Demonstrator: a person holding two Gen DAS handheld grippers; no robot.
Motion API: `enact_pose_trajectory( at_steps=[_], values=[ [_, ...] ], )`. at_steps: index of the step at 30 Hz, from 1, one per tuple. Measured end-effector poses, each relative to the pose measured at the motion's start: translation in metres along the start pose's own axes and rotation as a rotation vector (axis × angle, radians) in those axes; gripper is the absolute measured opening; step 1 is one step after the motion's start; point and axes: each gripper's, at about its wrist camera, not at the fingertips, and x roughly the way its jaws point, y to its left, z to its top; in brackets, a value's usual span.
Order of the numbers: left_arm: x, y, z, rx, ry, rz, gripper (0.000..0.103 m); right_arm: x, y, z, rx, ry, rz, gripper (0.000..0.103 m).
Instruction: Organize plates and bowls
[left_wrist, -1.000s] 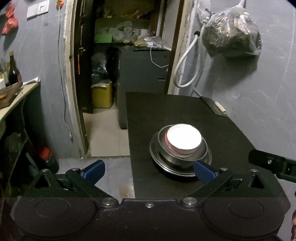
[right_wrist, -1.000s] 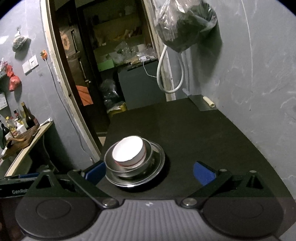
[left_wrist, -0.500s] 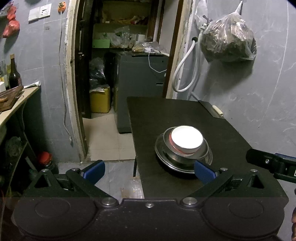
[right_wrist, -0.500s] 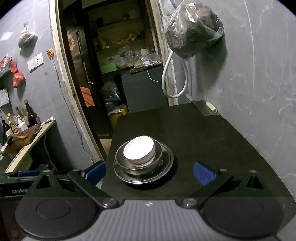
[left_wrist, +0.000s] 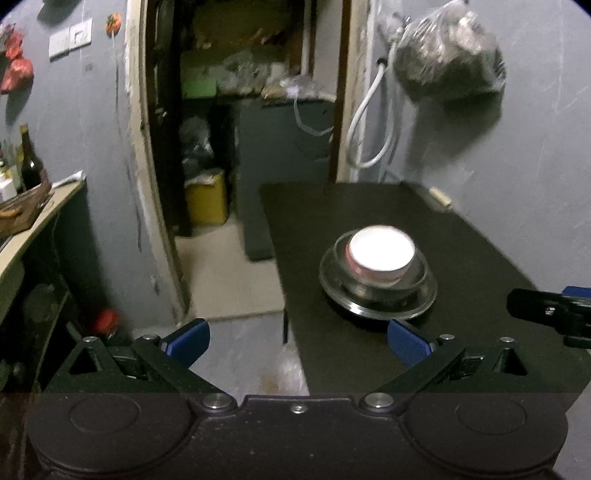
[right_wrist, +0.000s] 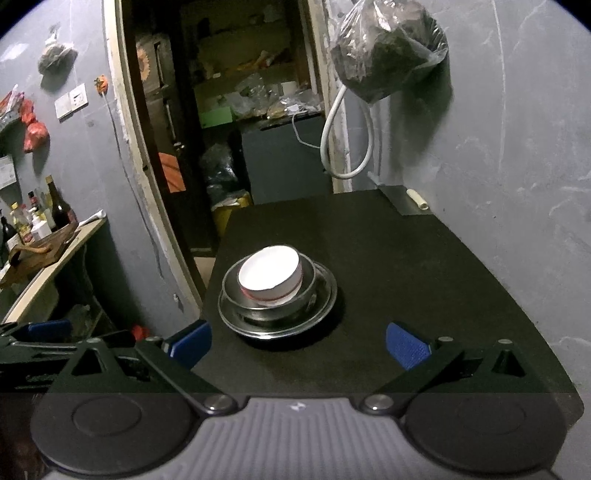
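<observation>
Dishes sit stacked on the dark tabletop (right_wrist: 406, 266), toward its left edge. Bottom: a metal plate (right_wrist: 325, 306). On it, a metal bowl (right_wrist: 231, 291). Nested inside that, a white bowl (right_wrist: 269, 275) with a red band near its base, tilted slightly in the right wrist view. In the left wrist view the same stack reads plate (left_wrist: 424, 299), metal bowl (left_wrist: 419, 275), white bowl (left_wrist: 380, 251), its inside overexposed.

Left gripper (left_wrist: 295, 338): jaws spread wide, nothing between the blue pads (left_wrist: 186, 338). It hovers over the near left corner of the tabletop (left_wrist: 480, 258), short of the stack; one pad hangs over the floor, the other just in front of the plate's rim.

Right gripper (right_wrist: 297, 341): jaws likewise released and empty, held back from the stack, plate just ahead of the left pad.

Background: a plastic bag (right_wrist: 388, 51) hangs on the grey wall above a looped white hose (right_wrist: 332, 147). Bottles (right_wrist: 55, 210) stand on a shelf to the left.
</observation>
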Motion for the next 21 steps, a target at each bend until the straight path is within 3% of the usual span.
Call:
enact_pose_trajectory(
  at_steps=[10,16,21],
  values=[
    [0.008,-0.013,-0.02,-0.001,0.077,0.104,0.102,-0.003,-0.02,-0.013,-0.072,0.076,0.043,0.103],
    [-0.003,-0.021,-0.027,0.013,0.038,0.166,0.102,-0.023,-0.019,-0.025,-0.236,0.007,0.047,0.103],
    [-0.016,-0.017,-0.03,-0.032,0.014,0.188,0.102,-0.04,-0.022,-0.028,-0.254,-0.006,0.064,0.103]
  ],
)
